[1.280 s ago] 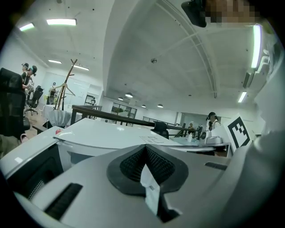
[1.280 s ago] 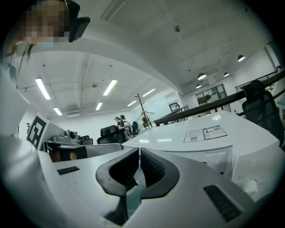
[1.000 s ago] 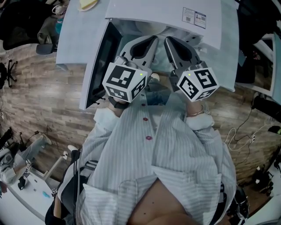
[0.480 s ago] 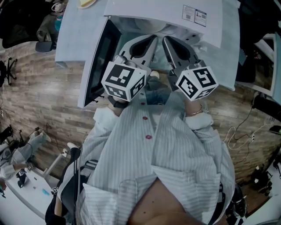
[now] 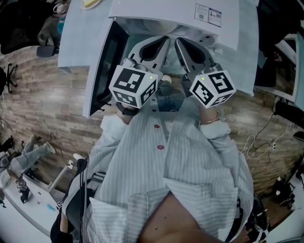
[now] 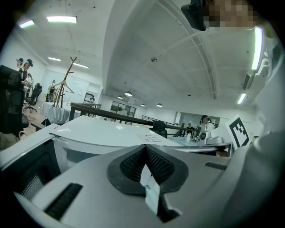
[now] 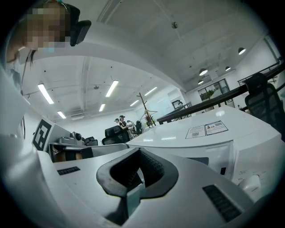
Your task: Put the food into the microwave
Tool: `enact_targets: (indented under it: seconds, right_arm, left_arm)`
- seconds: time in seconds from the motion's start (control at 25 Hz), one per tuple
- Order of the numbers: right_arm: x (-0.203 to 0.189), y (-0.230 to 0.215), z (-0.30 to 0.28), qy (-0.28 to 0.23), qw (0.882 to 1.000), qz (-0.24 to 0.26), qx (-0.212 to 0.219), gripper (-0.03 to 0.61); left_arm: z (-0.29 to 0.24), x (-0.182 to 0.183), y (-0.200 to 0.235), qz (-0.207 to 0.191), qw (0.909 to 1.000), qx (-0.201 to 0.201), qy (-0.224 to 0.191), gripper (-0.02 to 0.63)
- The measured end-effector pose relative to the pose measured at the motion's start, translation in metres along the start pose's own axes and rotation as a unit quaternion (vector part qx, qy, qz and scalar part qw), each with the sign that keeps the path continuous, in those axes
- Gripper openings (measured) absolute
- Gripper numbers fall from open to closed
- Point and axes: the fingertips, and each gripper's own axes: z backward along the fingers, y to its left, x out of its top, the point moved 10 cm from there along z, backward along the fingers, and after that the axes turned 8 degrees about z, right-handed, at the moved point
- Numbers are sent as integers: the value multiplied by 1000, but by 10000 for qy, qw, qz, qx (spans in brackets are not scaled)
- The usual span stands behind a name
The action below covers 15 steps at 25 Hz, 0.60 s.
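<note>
microwave (image 5: 156,12) lengthwise left-right, door (image 5: 101,69) open leftward | left gripper (image 5: 165,42), right gripper (image 5: 178,42) pressed together, apparently empty

There is one microwave (image 5: 156,9). It has one door (image 5: 102,71), swung open on its left side. On top of the microwave are two labels (image 5: 203,12), side by side.

In front of the microwave are two grippers, the left gripper (image 6: 144,151) and the right gripper (image 7: 139,156). There are two cubes, one (image 5: 134,87) on the left gripper and one (image 5: 213,88) on the right.

Left of the microwave is one bit of yellow food (image 5: 92,4) on one table (image 5: 76,42).

Far behind the microwave is one coat rack (image 6: 67,82).
</note>
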Motion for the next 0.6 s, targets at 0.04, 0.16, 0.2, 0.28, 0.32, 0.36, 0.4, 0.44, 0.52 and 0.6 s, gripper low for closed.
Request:
enact_targets:
  seconds: [0.04, 0.16, 0.2, 0.28, 0.32, 0.36, 0.4, 0.44, 0.52, 0.6]
  right_arm:
    - [0, 0, 0, 3, 10000, 13, -10, 32]
    - [1, 0, -2, 5, 10000, -18, 5, 32]
    - [0, 0, -3, 13, 10000, -32, 13, 32]
    - [-1, 1, -4, 35, 10000, -55, 22, 32]
    - [-1, 1, -4, 42, 10000, -65, 26, 32]
    - [-1, 1, -5, 46, 10000, -73, 30, 32]
    - [-1, 1, -6, 47, 9999, -83, 36, 32]
    - [-1, 2, -6, 48, 9999, -96, 42, 32]
    - [-2, 2, -7, 58, 9999, -110, 53, 32]
    - [-2, 2, -8, 72, 9999, -131, 65, 32]
  left_arm:
    - [0, 0, 0, 6, 10000, 3, 6, 9]
    - [0, 0, 1, 26, 10000, 8, 10, 9]
    - [0, 1, 2, 32, 10000, 3, 13, 9]
    - [0, 1, 2, 45, 10000, -8, 28, 9]
    - [0, 1, 2, 47, 10000, -11, 33, 9]
    - [0, 1, 2, 47, 10000, -13, 38, 9]
    - [0, 2, 3, 50, 10000, -19, 45, 9]
    - [0, 2, 3, 54, 10000, -30, 55, 9]
    - [-1, 2, 4, 59, 9999, -80, 82, 9]
    - [-2, 3, 5, 69, 9997, -175, 127, 9]
